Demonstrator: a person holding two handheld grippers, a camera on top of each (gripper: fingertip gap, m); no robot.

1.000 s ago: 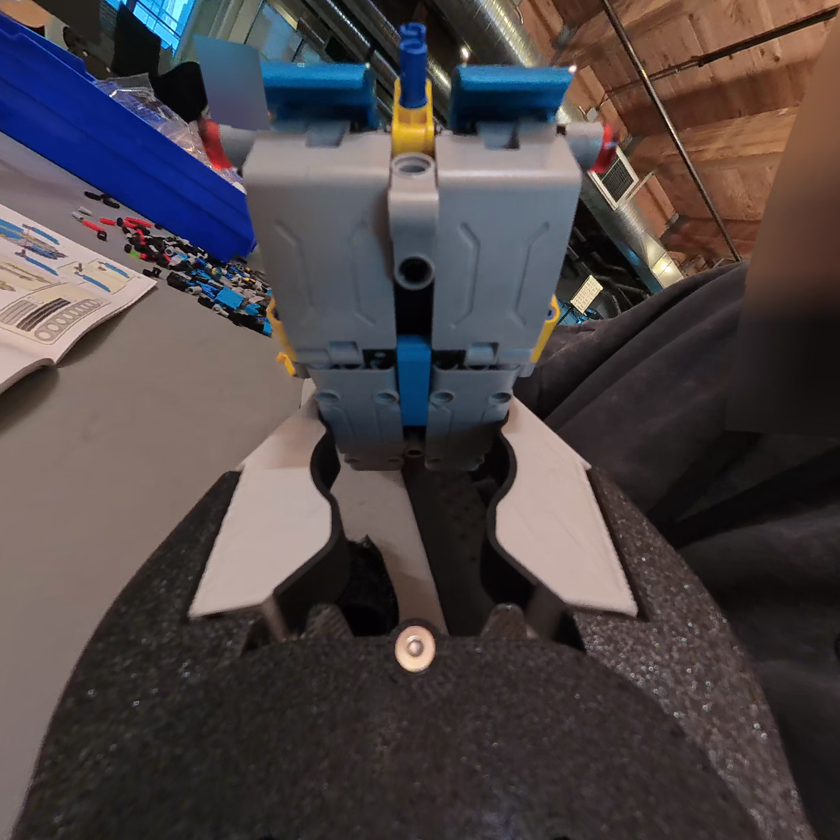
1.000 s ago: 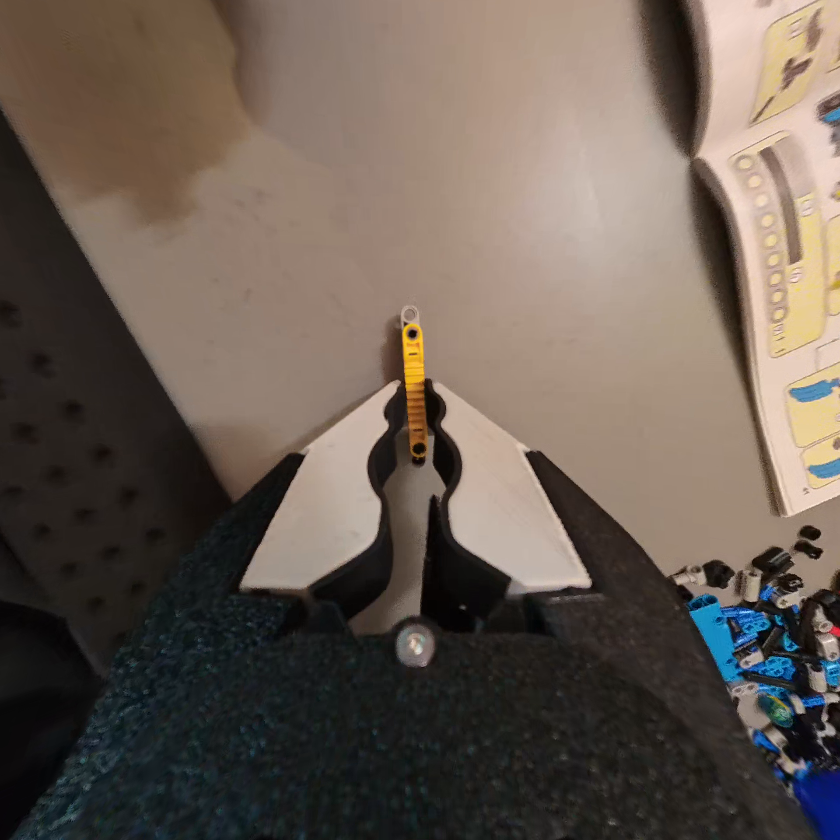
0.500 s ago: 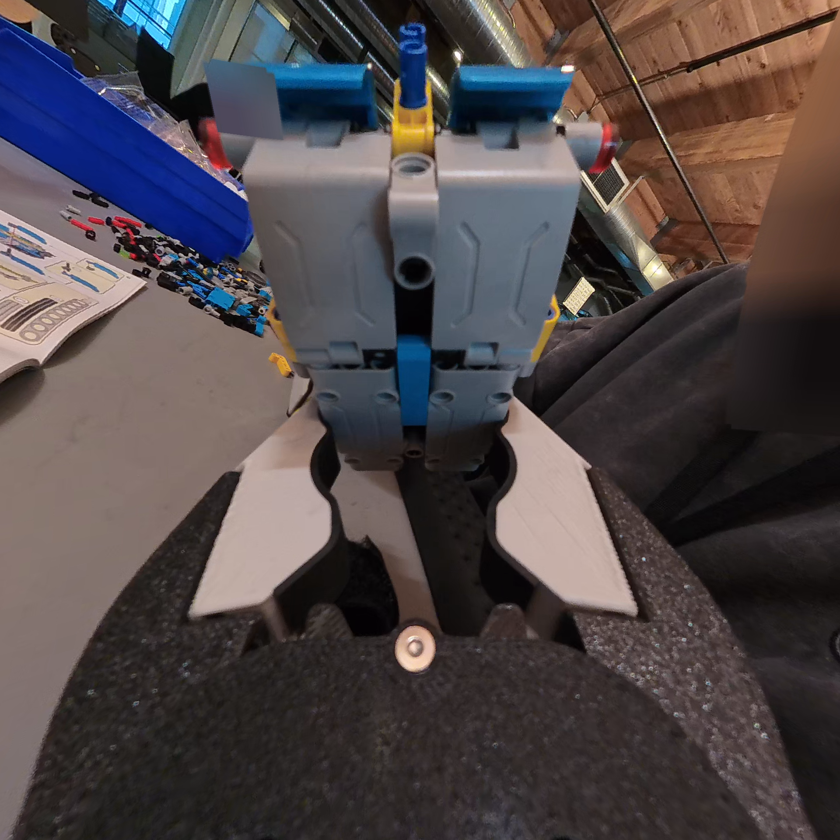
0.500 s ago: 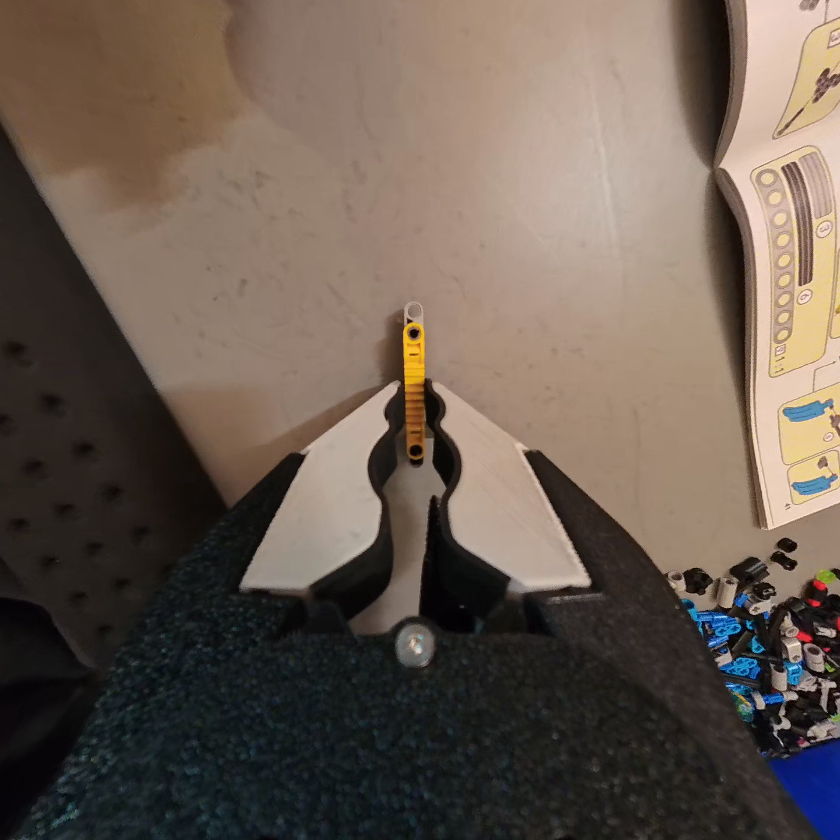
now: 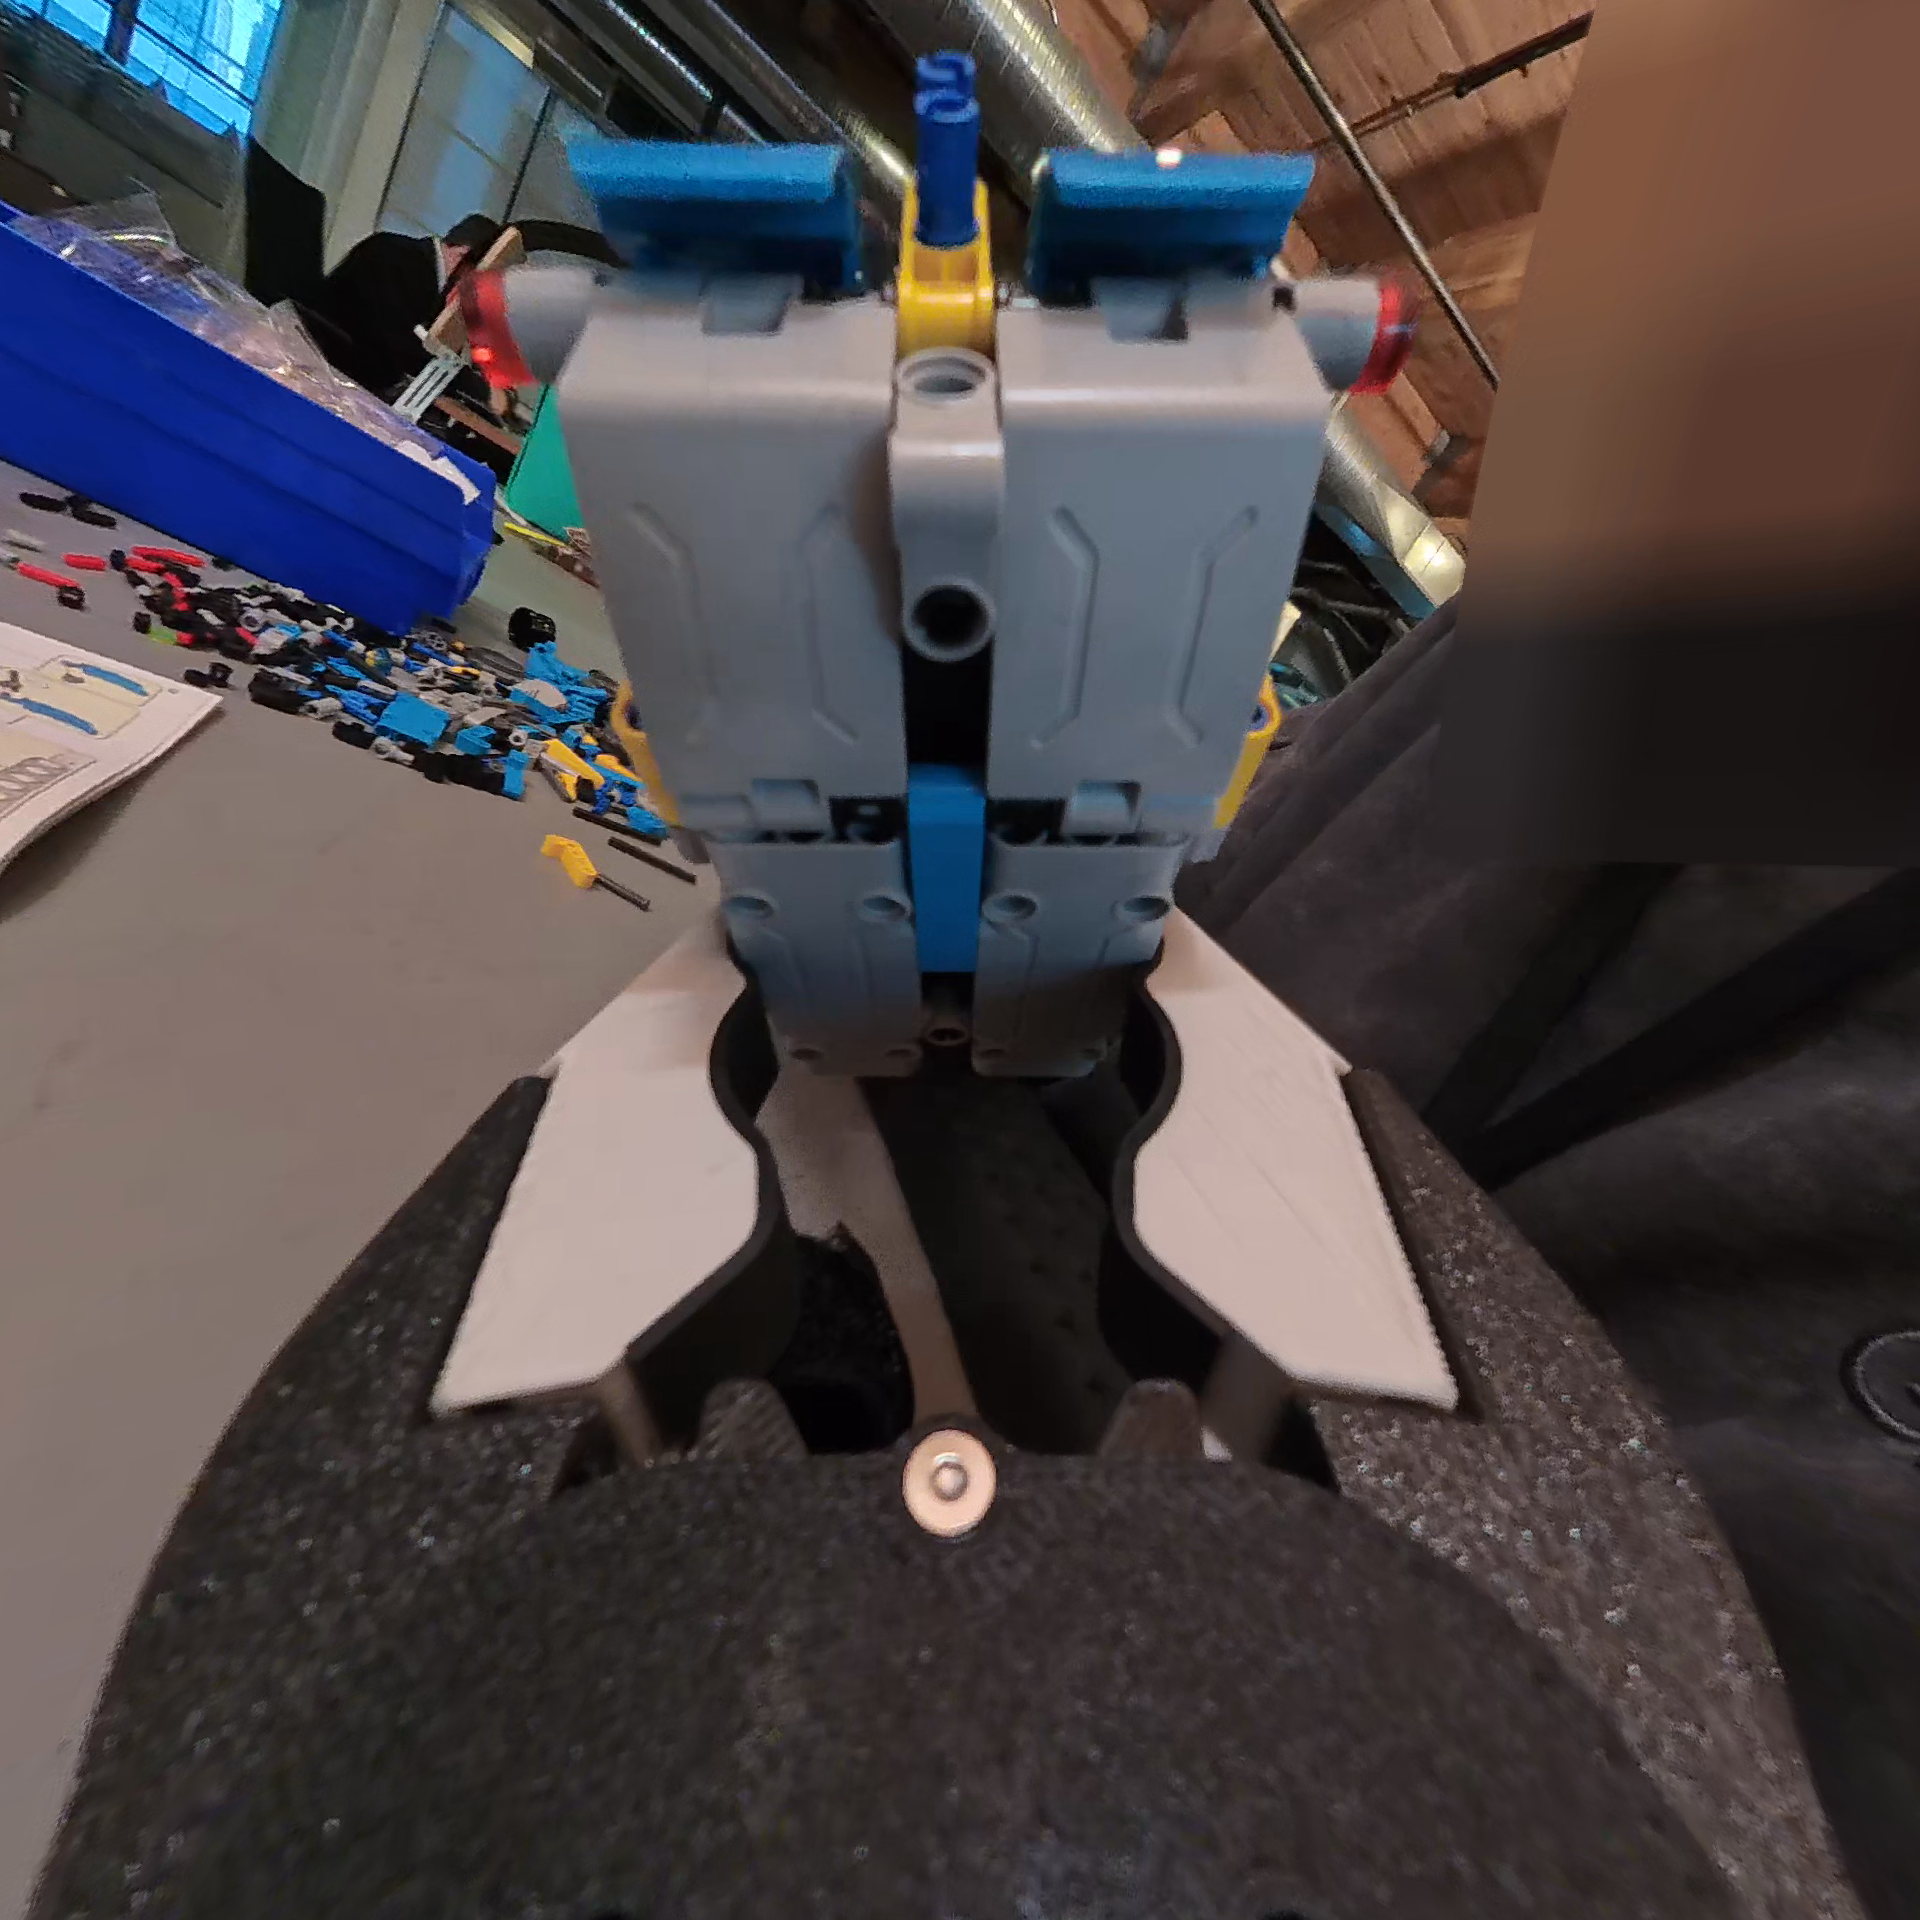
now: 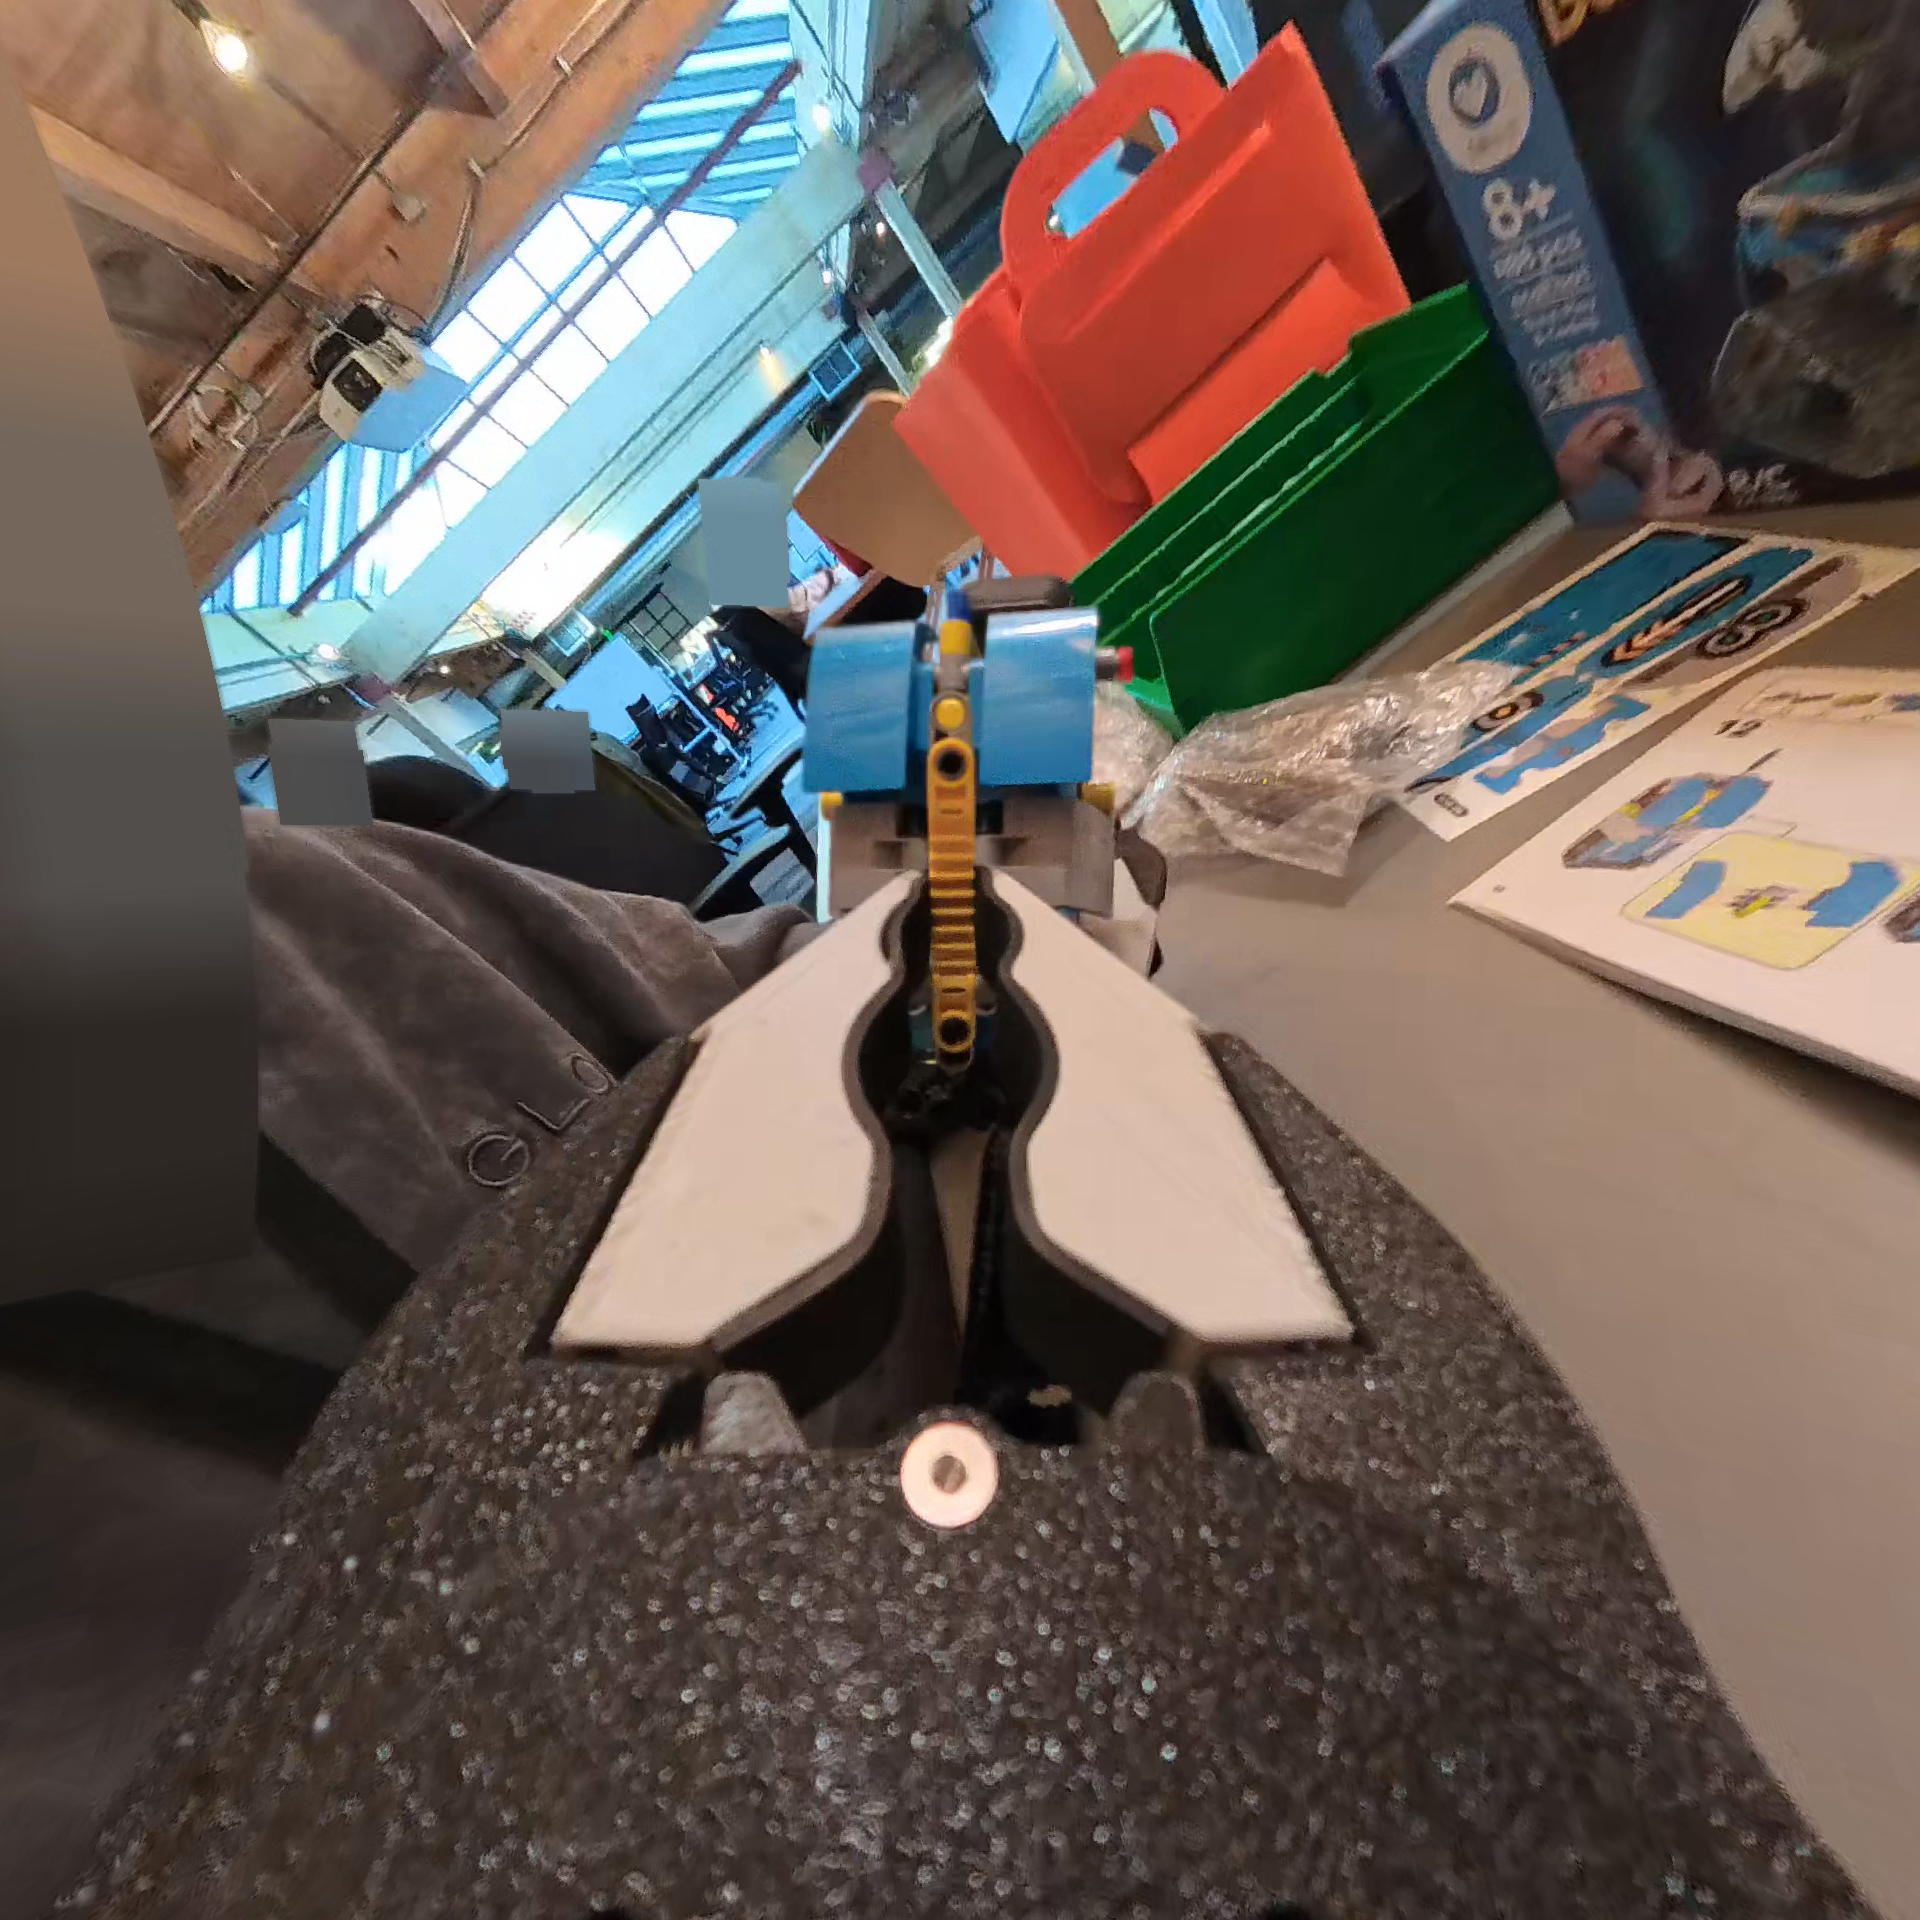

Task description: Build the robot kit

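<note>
My left gripper [image 5: 943, 961] is shut on the lower end of a grey and blue brick model [image 5: 940, 540], held upright above the grey table [image 5: 260, 1039]. The model has blue panels, a yellow connector and a blue pin on top, and red caps at its sides. My right gripper [image 6: 951, 894] is shut on a thin yellow toothed beam [image 6: 951, 883], which points at the same model [image 6: 951, 717] just ahead of it. The beam's far end lies over the model's middle; I cannot tell if they touch.
A pile of small loose bricks [image 5: 416, 696] and a blue bin [image 5: 208, 436] lie left in the left wrist view, with a yellow piece [image 5: 571, 857] nearer. Instruction booklets [image 6: 1714, 894], plastic bags [image 6: 1299, 769], green bins [image 6: 1330, 520], an orange case [image 6: 1143, 312] and a box [image 6: 1714, 229] stand right. A person's dark garment [image 6: 468, 987] is close. The gap from one gripper's tips to the other's is roughly 5 cm.
My right gripper has swung up from facing the table to facing the model, still holding the yellow beam. The left gripper has turned slightly, bringing the brick pile more into view.
</note>
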